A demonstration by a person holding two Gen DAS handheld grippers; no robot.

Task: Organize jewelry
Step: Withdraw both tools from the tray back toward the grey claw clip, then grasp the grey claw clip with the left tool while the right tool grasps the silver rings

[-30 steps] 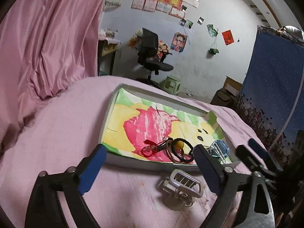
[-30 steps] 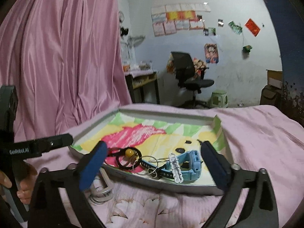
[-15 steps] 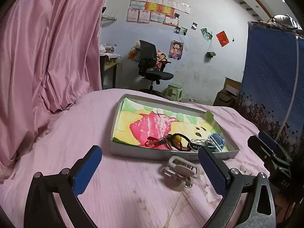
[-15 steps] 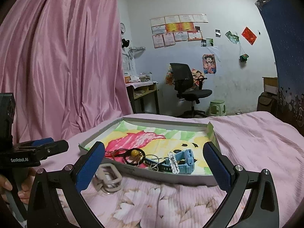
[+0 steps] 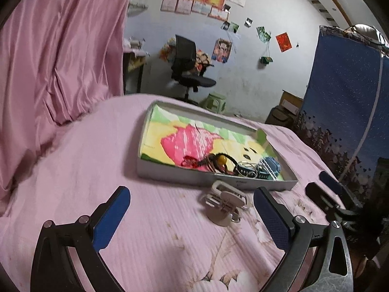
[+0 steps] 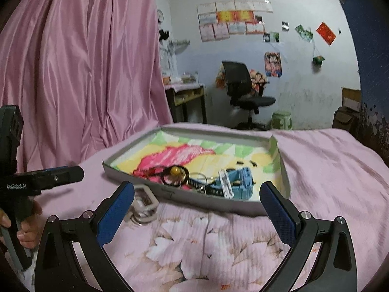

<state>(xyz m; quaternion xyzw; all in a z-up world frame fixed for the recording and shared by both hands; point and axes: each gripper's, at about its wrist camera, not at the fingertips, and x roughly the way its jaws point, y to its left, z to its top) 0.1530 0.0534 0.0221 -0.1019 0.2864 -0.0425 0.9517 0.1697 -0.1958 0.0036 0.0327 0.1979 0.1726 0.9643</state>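
Both grippers hang over the pink bedspread (image 5: 80, 170), nothing held. Left gripper (image 5: 192, 210): blue pads spread wide apart, empty air btwn them. Right gripper (image 6: 197, 208): same story, fingers wide, nothing in the gap.

Shallow grey tray (image 6: 136, 178) sits on the bed, far side of both grippers, w/ a bright pink-yellow-green printed liner (image 6: 184, 155). Jewelry is bunched at the tray's near-right end. In the right wrist view, left to right: red piece (image 6: 149, 171), black ring w/ a yellow bead (image 6: 174, 170) inside it, thin metal rings (image 6: 200, 182), then a light blue watch (image 6: 240, 185) w/ a white strap piece (image 6: 226, 185) lying across it. All touching or overlapping, a tangle. Far-left part of the tray shows bare liner only.

Outside the tray, just beside its near wall: silver-grey metal piece (image 5: 225, 200) on the bedspread, looks like a folded bracelet or clasp, cannot tell which. In the left wrist view it lies btwn the left pads, nearer the right one, not touched. In the right wrist view it's partly hidden behind the left finger (image 6: 116, 209).

Each camera catches the other gripper at its edge; a hand (image 6: 26, 228) wraps the left gripper's handle.

Far bkgd: pink curtain (image 6: 80, 68) left, black office chair (image 6: 243, 90), green stool (image 6: 282, 120), papers on the wall (image 6: 233, 19).
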